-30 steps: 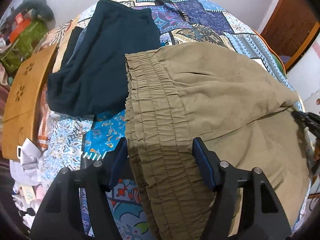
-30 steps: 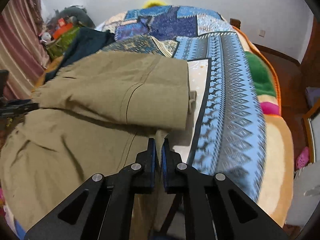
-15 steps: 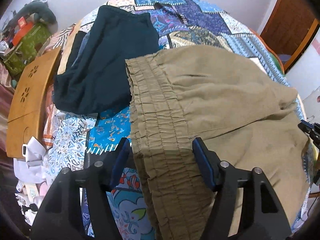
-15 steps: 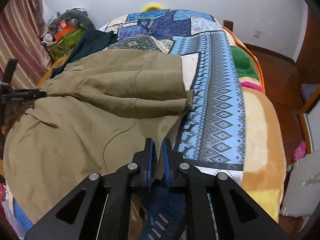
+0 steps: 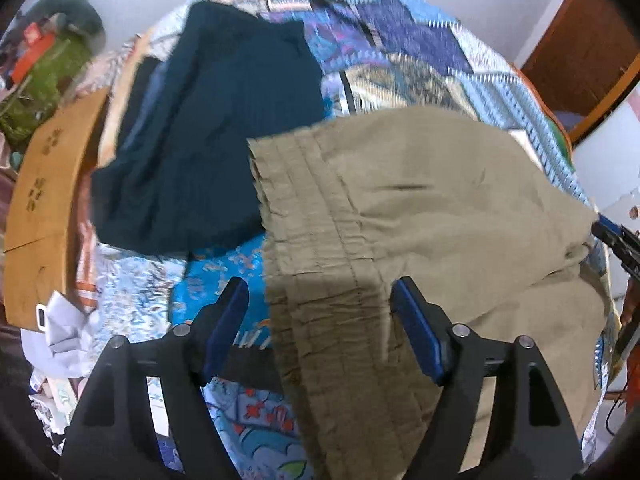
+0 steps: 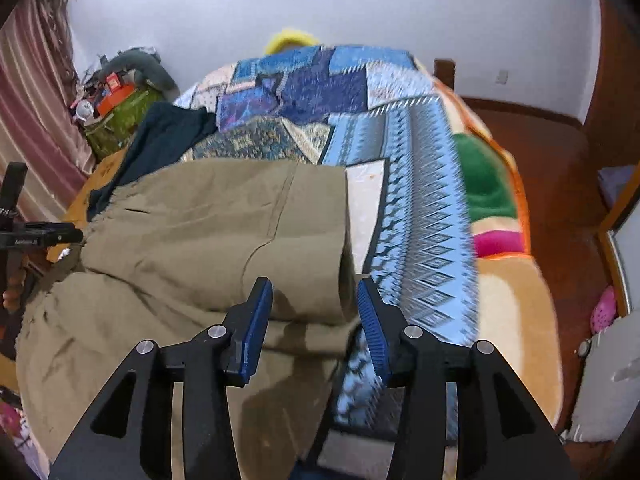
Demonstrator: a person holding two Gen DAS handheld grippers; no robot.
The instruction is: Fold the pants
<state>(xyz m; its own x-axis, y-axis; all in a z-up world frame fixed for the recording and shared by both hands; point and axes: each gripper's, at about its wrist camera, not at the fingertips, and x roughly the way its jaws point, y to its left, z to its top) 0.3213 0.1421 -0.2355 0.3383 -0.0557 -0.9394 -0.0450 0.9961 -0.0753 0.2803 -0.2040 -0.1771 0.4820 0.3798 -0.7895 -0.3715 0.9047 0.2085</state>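
The pants [image 5: 420, 220] lie on the quilt [image 6: 420, 184], just beside a dark garment [image 5: 208, 128]. Soft, light cloth, likely to sag; the waistband [image 5: 312, 240] and hem corners look like the firmest holds. The left gripper [image 5: 318, 308] and right gripper [image 6: 314, 312] both gape, holding nothing. Bare quilt beyond the pants leaves room.

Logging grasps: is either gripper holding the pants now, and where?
Neither: left gripper and right gripper are open over the khaki pants.
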